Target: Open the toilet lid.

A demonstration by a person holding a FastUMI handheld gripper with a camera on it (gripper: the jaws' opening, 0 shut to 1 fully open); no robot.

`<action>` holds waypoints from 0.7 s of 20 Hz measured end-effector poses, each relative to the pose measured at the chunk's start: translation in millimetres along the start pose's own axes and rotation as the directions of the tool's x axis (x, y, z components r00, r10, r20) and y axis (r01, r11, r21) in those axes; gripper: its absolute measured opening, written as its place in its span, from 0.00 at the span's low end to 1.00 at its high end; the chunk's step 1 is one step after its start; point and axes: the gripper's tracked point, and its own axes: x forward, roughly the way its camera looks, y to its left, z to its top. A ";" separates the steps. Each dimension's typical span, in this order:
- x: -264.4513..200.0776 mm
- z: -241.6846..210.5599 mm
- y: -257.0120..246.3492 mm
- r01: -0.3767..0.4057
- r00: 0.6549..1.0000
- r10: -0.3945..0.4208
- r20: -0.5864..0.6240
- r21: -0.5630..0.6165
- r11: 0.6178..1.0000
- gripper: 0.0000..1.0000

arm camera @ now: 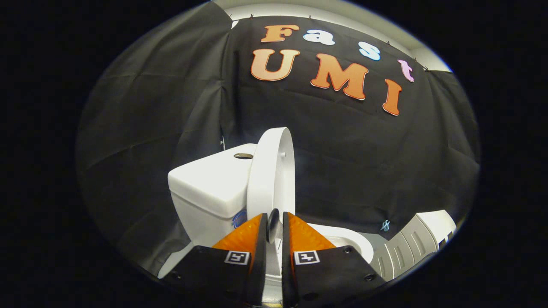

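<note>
Claw point(274, 222) nearly closed, apparently pinching edge of upright toilet lid point(272, 171) w/ both fingers.

Gripper point(274, 224) fingers nearly closed, narrow gap between them, tips reaching up to the raised toilet lid point(272, 171) lower edge; whether both press it is unclear.
</note>
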 end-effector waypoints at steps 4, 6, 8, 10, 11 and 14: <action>-12.1 5.0 -14.9 -0.077 0.997 0.076 0.023 0.043 0.996 0.40; -17.4 13.9 -29.2 -0.100 0.994 0.097 0.052 0.049 0.994 0.61; -25.7 18.9 -41.9 -0.128 0.990 0.123 0.065 0.081 0.988 0.82; -33.1 38.2 -72.5 -0.099 0.989 0.087 0.121 0.092 0.991 0.92; -38.0 48.7 -91.4 -0.081 0.986 0.065 0.151 0.099 0.992 0.92; -45.5 63.7 -151.4 -0.056 0.983 0.031 0.182 0.134 0.989 0.92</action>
